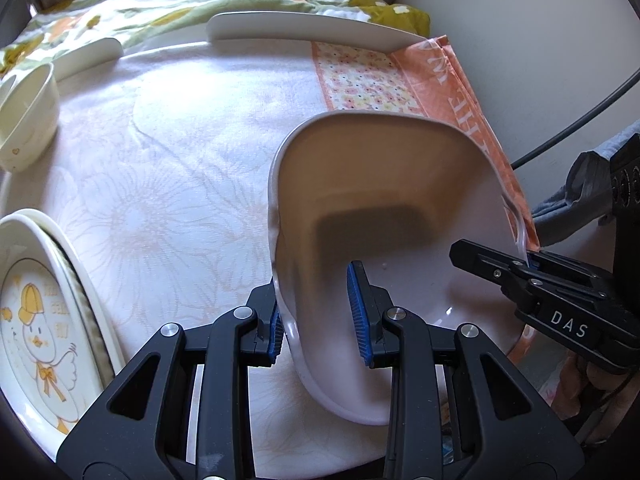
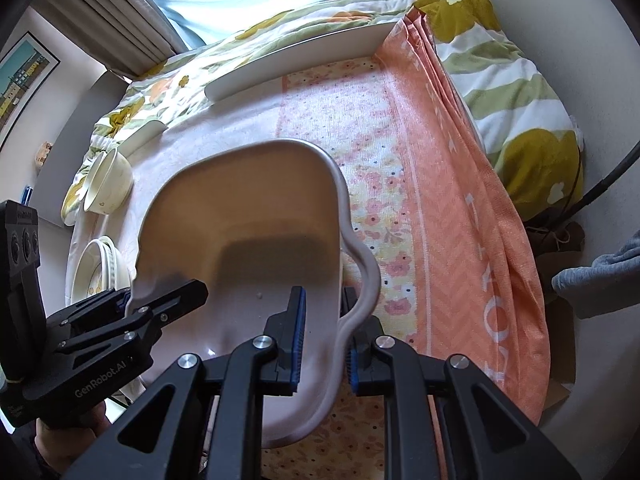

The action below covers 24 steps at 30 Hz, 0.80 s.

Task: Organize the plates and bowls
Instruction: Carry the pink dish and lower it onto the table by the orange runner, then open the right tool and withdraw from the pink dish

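A large, deep white dish with a wavy rim (image 1: 384, 200) (image 2: 256, 216) is over the orange end of the tablecloth, held from both sides. My left gripper (image 1: 320, 322) is shut on the dish's left rim, one blue pad outside the wall and one inside. My right gripper (image 2: 325, 340) is shut on the opposite rim in the same way. In each view the other gripper shows at the far rim: the right gripper (image 1: 524, 264) and the left gripper (image 2: 132, 300). Whether the dish touches the cloth I cannot tell.
A stack of plates with a duck picture (image 1: 40, 300) (image 2: 100, 268) lies at the left edge. A small cream bowl (image 1: 24, 120) (image 2: 108, 188) sits further back. Two long white trays (image 1: 312, 28) (image 2: 296, 60) line the far edge. The orange cloth (image 1: 400, 76) (image 2: 440, 200) hangs off the right side.
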### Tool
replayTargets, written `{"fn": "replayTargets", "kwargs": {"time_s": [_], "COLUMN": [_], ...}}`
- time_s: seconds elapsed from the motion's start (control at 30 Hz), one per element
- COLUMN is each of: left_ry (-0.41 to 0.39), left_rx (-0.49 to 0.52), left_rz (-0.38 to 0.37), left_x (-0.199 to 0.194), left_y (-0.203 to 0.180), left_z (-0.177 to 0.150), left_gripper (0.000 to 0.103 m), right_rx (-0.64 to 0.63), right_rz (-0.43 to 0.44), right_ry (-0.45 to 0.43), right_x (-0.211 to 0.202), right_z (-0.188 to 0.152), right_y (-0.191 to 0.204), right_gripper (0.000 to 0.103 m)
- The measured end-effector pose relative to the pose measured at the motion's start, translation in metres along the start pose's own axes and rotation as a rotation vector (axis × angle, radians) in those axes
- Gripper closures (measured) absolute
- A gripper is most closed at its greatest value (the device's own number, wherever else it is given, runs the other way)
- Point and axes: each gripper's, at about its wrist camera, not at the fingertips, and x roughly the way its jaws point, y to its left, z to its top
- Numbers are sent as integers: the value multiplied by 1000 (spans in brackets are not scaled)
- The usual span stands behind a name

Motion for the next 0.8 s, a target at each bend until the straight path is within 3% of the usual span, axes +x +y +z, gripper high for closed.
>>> {"fn": "replayTargets", "kwargs": {"time_s": [0.3, 0.37, 0.43, 0.47, 0.5, 0.57, 0.8], "left_ry": [24, 32, 18, -7, -30, -42, -99], "left_rx": [3, 2, 3, 1, -2, 0, -32], "left_rz": [22, 32, 46, 48, 46, 47, 65], "left_x": [-1, -1, -5, -11, -17, -24, -69], "left_y": [-1, -1, -3, -3, -4, -6, -1], "left_z": [4, 4, 4, 4, 5, 6, 11], "left_gripper": [76, 68, 19, 12, 8, 8, 8], "right_rx": [7, 0, -12, -16, -22, -43, -135], "right_rz": [-6, -10, -10, -6, -5, -19, -44], "right_ry": [-11, -17, -23, -28, -37, -54, -104], "right_x": [-8, -13, -20, -24, -28, -38, -71], "right_z": [-1, -3, -6, -8, -10, -15, -27], "right_y": [-5, -6, -5, -5, -5, -4, 11], "right_gripper": [87, 84, 71, 54, 37, 20, 1]}}
